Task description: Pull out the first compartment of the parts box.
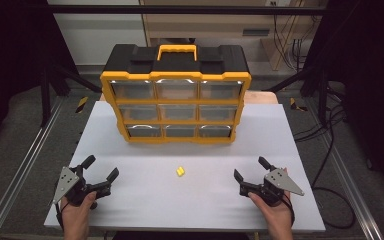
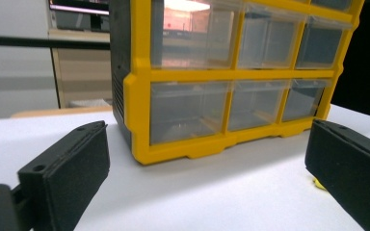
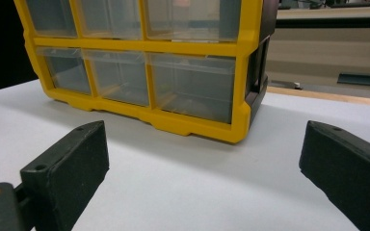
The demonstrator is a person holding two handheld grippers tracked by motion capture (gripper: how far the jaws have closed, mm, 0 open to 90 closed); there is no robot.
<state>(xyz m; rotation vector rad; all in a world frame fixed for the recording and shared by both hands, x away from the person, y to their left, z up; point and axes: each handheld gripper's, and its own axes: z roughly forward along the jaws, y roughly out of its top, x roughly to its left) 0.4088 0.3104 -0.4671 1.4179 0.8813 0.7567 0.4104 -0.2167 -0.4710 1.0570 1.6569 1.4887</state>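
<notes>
A yellow and black drawer organizer (image 1: 176, 102) with several clear drawers, all pushed in, stands at the back middle of the white table (image 1: 130, 200). A small yellow piece (image 1: 180, 171) lies on the table in front of it, between my two grippers. My left gripper (image 1: 100, 168) rests near the front left, open and holding nothing. My right gripper (image 1: 251, 169) rests near the front right, open and holding nothing. In the left gripper view the organizer (image 2: 231, 82) fills the top and the yellow piece (image 2: 318, 183) peeks out beside the right jaw. The right gripper view faces the organizer (image 3: 144, 67).
A person's hands hold the grippers at the table's front edge. Metal rails run along both sides of the table, and cables (image 1: 330, 165) trail on the floor to the right. A wooden board edge (image 3: 327, 96) shows behind the table.
</notes>
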